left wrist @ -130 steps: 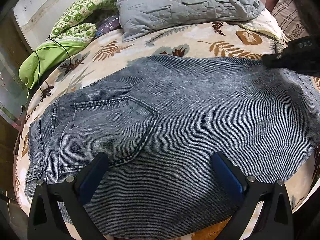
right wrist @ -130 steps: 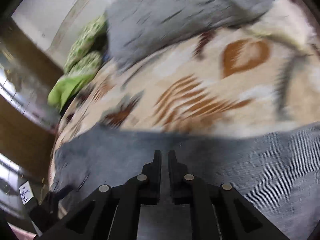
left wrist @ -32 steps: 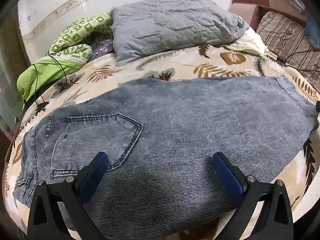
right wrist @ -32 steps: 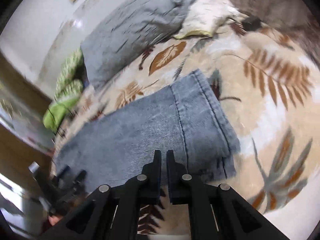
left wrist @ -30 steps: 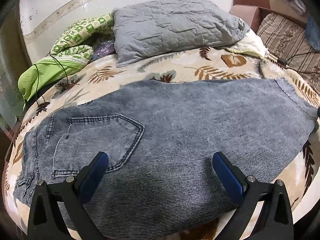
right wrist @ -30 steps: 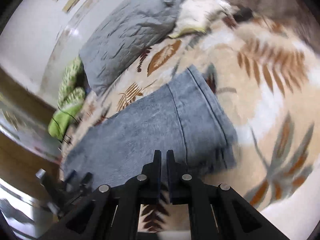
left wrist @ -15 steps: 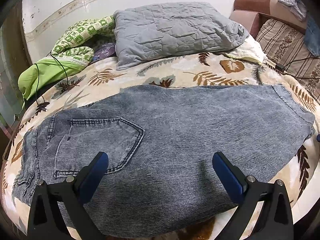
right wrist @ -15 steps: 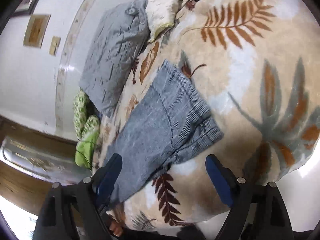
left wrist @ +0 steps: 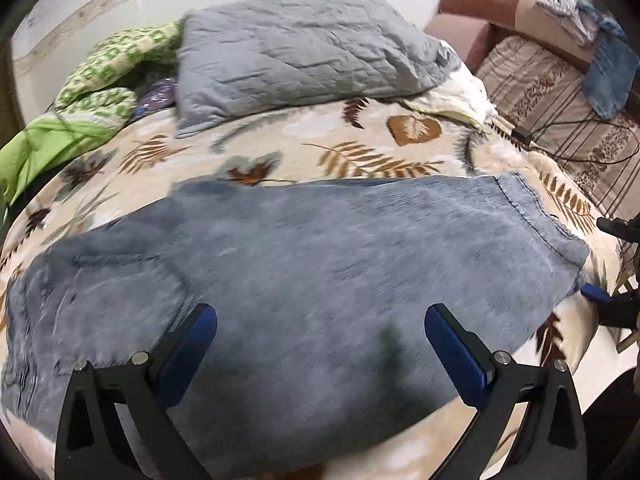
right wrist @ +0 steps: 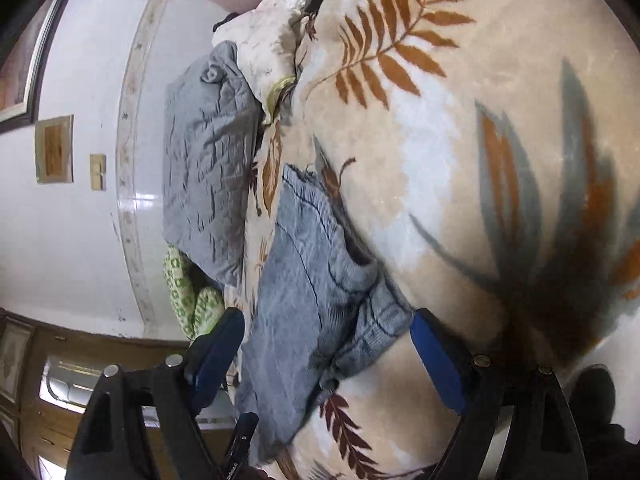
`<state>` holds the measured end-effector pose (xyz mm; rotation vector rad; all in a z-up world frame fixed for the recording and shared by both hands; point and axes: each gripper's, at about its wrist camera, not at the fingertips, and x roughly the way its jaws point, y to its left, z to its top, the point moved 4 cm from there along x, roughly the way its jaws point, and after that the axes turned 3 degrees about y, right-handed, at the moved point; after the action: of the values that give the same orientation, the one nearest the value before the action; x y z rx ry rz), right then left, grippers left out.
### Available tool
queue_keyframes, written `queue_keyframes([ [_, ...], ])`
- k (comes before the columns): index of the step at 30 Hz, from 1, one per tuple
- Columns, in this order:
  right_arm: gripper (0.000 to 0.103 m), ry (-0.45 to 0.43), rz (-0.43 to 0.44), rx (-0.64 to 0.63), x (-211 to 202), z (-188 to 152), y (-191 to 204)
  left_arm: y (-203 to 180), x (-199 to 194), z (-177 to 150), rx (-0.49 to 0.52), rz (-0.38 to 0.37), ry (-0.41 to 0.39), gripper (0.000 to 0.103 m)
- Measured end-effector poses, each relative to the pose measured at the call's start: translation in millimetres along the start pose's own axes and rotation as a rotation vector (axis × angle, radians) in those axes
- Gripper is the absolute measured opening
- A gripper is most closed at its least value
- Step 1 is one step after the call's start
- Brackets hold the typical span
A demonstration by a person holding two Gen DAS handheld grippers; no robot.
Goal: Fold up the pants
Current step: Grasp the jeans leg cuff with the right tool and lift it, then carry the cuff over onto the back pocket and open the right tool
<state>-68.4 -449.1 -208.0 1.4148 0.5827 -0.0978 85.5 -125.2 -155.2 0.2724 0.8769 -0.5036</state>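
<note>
The faded blue-grey denim pants (left wrist: 304, 264) lie flat across my bed, on the cream fleece blanket printed with brown and grey leaves (left wrist: 320, 140), waist end toward the left of my left view and the hemmed leg ends toward the right. My left claw (left wrist: 320, 344) hovers over the near edge of the denim with its blue-padded fingers (left wrist: 188, 352) spread wide, nothing between them. My right claw (right wrist: 324, 352) is rolled on its side at the leg-end of the pants; its jaws have just been opening and now stand wide apart, with the rumpled hem (right wrist: 360, 312) lying between the pads but not pinched. From the left view the tip of that right claw shows just beside the hem corner at the bed's right edge. Beyond the pants a grey quilted pillow (left wrist: 296, 56) rests near the wall, with a green patterned cloth (left wrist: 108, 76) bunched to its left and a striped cushion (left wrist: 552, 92) to the right.
</note>
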Motion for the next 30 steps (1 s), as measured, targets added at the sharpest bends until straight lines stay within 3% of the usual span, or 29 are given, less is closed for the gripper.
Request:
queue_keyframes([
  [5, 0.084, -0.021, 0.004, 0.010, 5, 7, 1, -30, 19, 24, 0.030, 0.011, 0.052, 0.103],
  [8, 0.069, -0.033, -0.019, -0.003, 9, 9, 3, -42, 35, 28, 0.069, 0.065, 0.115, 0.103],
  [10, 0.044, -0.040, -0.055, -0.012, 12, 11, 2, -47, 51, 24, 0.077, 0.069, 0.201, 0.103],
  [12, 0.031, -0.035, -0.095, -0.021, 17, 13, 1, -49, 62, 19, 0.055, 0.073, 0.254, 0.103],
  [16, 0.027, -0.053, -0.106, -0.049, 17, 13, 5, -48, 60, 19, 0.021, 0.050, 0.266, 0.103],
  [21, 0.025, -0.102, -0.128, -0.219, 16, 5, 38, -32, 37, 26, 0.003, 0.030, 0.212, 0.103],
  [26, 0.025, -0.105, -0.140, -0.340, 25, -9, 69, 15, 33, 21, -0.051, 0.138, 0.256, 0.103],
  [30, 0.025, -0.074, -0.155, -0.454, 43, -32, 99, 53, 23, 12, -0.141, 0.147, 0.263, 0.103],
])
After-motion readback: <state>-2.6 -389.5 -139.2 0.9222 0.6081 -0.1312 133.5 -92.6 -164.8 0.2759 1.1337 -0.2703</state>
